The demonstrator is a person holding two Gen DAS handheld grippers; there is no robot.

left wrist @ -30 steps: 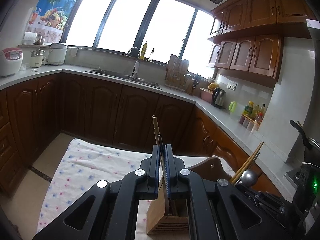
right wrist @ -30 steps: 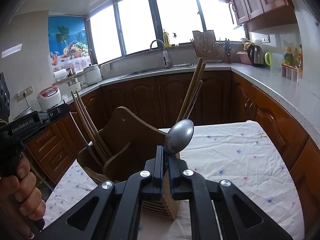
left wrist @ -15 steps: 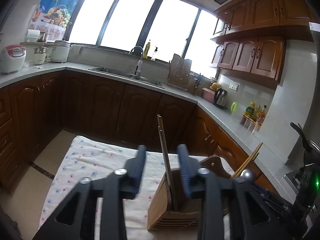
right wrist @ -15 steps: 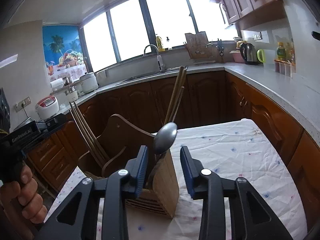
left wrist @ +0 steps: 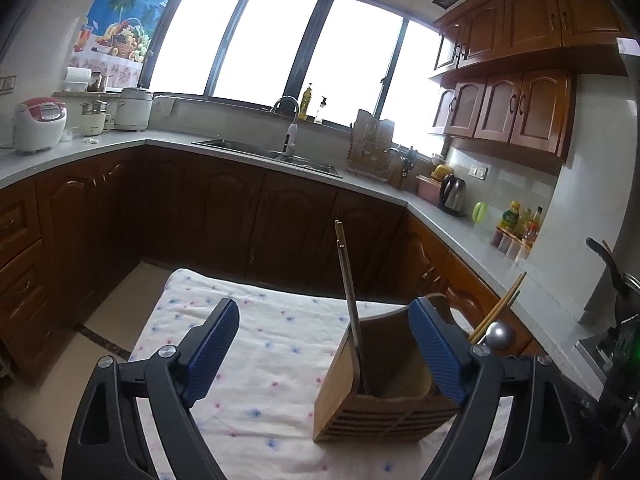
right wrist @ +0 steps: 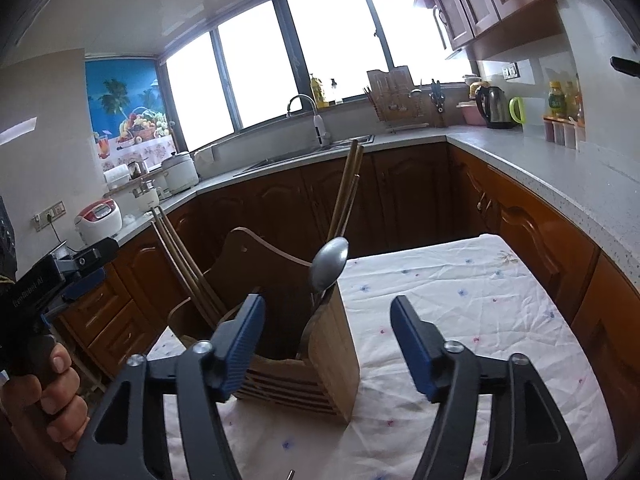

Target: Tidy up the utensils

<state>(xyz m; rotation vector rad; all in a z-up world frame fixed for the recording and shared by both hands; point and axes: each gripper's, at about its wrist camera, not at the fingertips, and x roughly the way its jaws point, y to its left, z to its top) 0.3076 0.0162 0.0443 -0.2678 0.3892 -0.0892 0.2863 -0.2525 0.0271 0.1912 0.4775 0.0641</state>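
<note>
The only lettering that can be read is white print on the black body of the left gripper (right wrist: 86,258), seen at the left edge of the right wrist view: it looks like "GenRobot.AI", though blurred. The bottle labels on the counter are too small to read.

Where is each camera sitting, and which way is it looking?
Left wrist: rides the left tongs, facing the wooden utensil holder and the sink counter; only its open blue pads show.
Right wrist: rides the right tongs, facing the holder from its other side; its open pads show, plus the hand gripping the left tongs.
Shared: holder, spoon, chopsticks, flowered tablecloth, window.
</note>
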